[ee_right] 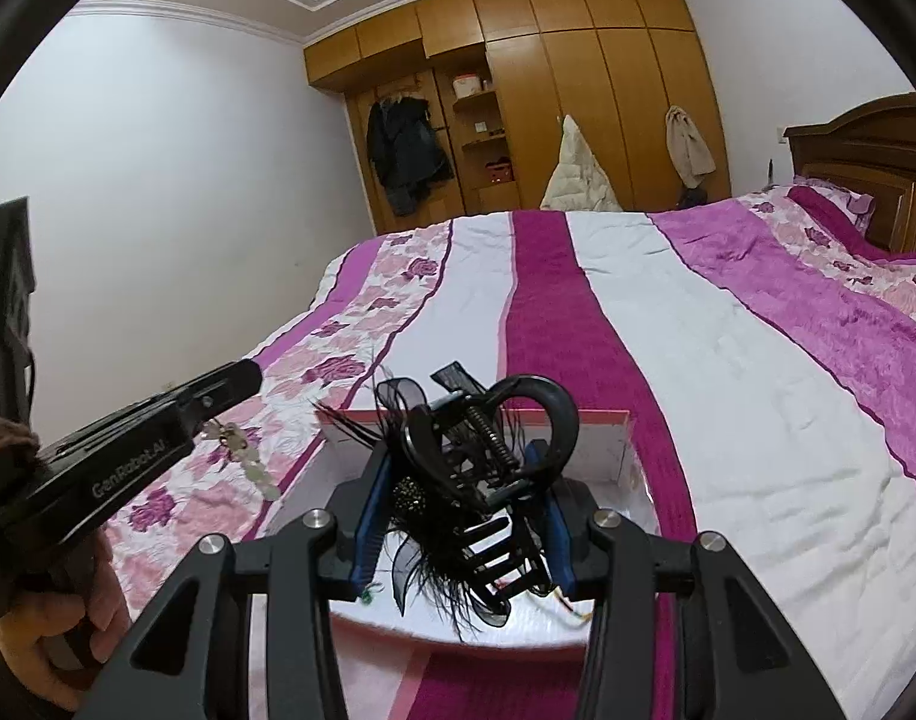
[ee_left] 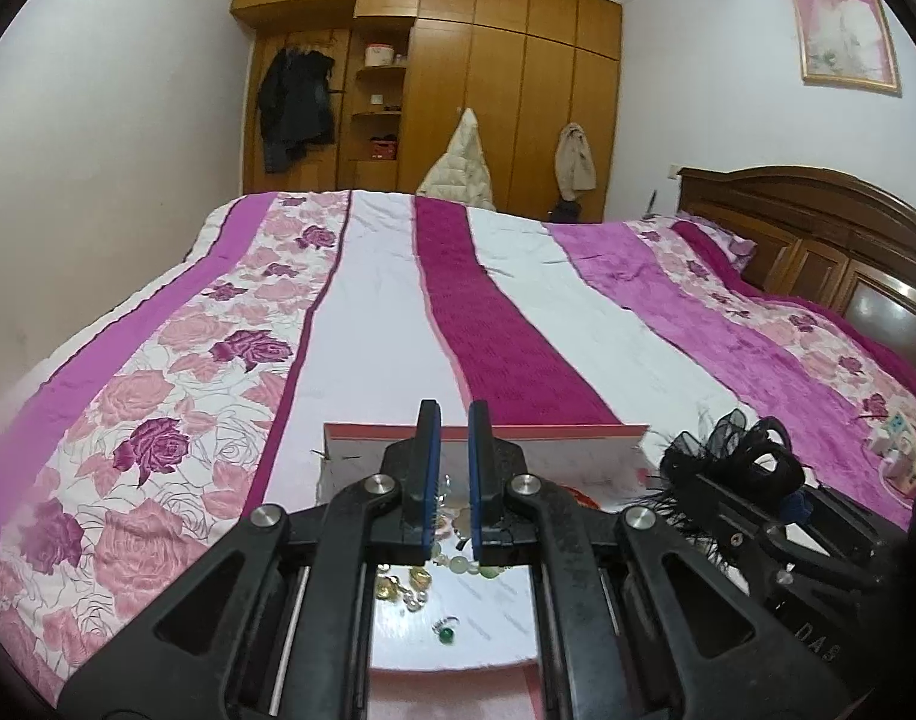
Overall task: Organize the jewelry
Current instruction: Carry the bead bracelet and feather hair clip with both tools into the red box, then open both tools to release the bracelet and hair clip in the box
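The right gripper point(ee_right: 464, 516) is clamped on a black hair clip point(ee_right: 488, 480) directly above the box point(ee_right: 629, 450); the left gripper point(ee_left: 452, 480), closed on a bead bracelet point(ee_right: 242, 450), hangs just beside its left edge.

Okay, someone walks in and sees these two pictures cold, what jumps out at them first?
Probably the black feathered hair claw clamped in the right gripper, right above a shallow white box on the bed. Next, the striped pink, white and magenta bedspread filling most of both views. Then the left gripper, shut, with a pale bead strand dangling from its tip, and more jewelry loose in the box.
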Motion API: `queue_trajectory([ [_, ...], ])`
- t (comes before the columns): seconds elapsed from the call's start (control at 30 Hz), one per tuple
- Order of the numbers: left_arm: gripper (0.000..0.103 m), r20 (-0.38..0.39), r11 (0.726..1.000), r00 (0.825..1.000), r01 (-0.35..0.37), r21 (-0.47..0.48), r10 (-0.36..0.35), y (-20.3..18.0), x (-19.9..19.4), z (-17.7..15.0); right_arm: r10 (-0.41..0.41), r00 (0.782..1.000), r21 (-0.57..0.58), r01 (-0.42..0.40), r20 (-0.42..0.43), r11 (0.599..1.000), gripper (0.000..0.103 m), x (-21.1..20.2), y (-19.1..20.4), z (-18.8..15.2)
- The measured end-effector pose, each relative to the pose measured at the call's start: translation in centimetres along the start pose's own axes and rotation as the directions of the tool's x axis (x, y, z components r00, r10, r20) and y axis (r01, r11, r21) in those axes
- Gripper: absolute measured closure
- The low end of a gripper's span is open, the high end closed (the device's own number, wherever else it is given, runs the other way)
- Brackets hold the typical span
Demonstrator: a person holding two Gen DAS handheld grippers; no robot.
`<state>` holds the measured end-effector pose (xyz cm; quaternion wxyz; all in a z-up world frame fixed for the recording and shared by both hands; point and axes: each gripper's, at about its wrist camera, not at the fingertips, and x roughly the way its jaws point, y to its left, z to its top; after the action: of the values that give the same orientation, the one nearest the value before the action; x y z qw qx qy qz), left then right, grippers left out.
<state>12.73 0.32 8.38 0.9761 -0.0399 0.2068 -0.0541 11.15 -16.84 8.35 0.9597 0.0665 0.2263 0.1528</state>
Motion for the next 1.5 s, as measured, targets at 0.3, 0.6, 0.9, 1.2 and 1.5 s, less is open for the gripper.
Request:
queue_trajectory([
  [0.3, 0.103, -0.019, 0.999, 0.999, -0.050, -0.006, 0.050, 0.7, 3.6, -1.7, -0.040, 0.999, 0.020, 0.040, -0.022, 0.999, 0.056, 3.7, -2.2, -0.6],
  [0.6, 0.103, -0.084, 0.995, 0.992, -0.094, -0.014, 0.093, 1.0, 7.1, -4.0, -0.093, 0.992, 0.040, 0.096, -0.090, 0.995, 0.056, 7.7, -3.7, -2.6],
  [0.9, 0.103, -0.246, 0.989, 0.961, -0.141, -0.033, 0.129, 1.6, 10.1, -6.0, -0.127, 0.967, 0.036, 0.138, -0.223, 0.990, 0.056, 10.8, -4.6, -4.1],
  [1.2, 0.064, -0.316, 0.986, 0.939, -0.158, -0.044, 0.136, 1.7, 10.4, -6.6, -0.101, 0.947, 0.025, 0.114, -0.305, 0.993, 0.047, 11.9, -4.9, -4.7],
  [1.5, 0.047, -0.342, 0.991, 0.933, -0.128, -0.032, 0.110, 1.5, 8.6, -5.9, -0.092, 0.957, 0.081, 0.119, -0.276, 0.990, 0.029, 9.5, -5.0, -3.6],
])
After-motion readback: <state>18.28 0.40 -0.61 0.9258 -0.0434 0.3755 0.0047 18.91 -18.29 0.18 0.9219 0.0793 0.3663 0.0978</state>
